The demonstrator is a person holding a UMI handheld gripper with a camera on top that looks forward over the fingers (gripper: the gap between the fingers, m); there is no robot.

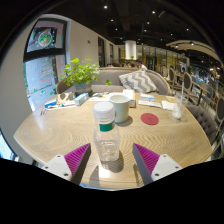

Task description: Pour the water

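I see the hand-held gripper [108,162] spread wide, pads [76,158] apart, pinching nothing. Bottle [105,132] stands upright between the fingers near the worktop's [60,128] near edge, with a gap either side; clear body, label, green band under a white cap. Just beyond it, mid-worktop, a pale cup [120,107]. To the right of the cup, a red coaster [150,118] lies flat, apart from both. Toward the right edge, a small glass [177,109]. Far-left corner: a plant [79,73] and some books [62,100]. Beyond the far edge, a sofa with a striped cushion [138,82].
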